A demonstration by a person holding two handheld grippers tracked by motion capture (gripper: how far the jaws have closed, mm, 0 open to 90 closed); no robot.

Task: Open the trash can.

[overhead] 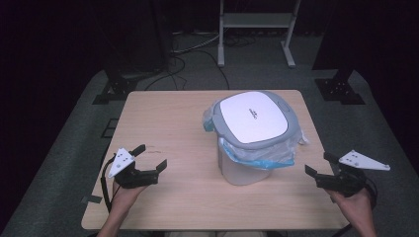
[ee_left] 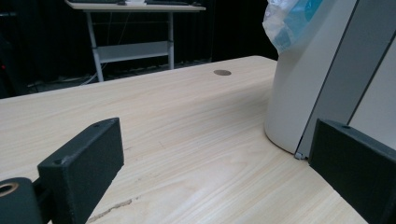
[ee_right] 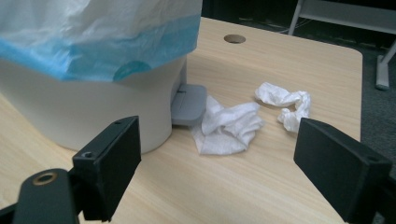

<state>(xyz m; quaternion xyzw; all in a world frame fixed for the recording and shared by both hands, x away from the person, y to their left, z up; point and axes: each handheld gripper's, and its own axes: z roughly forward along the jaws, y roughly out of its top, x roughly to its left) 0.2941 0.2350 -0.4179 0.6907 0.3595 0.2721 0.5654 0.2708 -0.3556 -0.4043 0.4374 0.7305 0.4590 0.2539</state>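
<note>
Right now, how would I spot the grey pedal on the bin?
Find the wooden table and the white pedal bin with its blue-edged plastic liner. At the bin's foot a flat grey plastic pedal sticks out, touching the nearer crumpled white tissue; it alone is smooth, stiff and grey.

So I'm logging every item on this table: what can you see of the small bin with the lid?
The bin stands upright right of the table's centre, between the two grippers, touched by neither. Its white, plastic-looking body tapers downward. A shut lid, white with a grey rim, tops it. A clear, blue-banded bag liner spills out under the lid. A grey pedal sticks out at the base, with a crumpled tissue lying against it.
</note>
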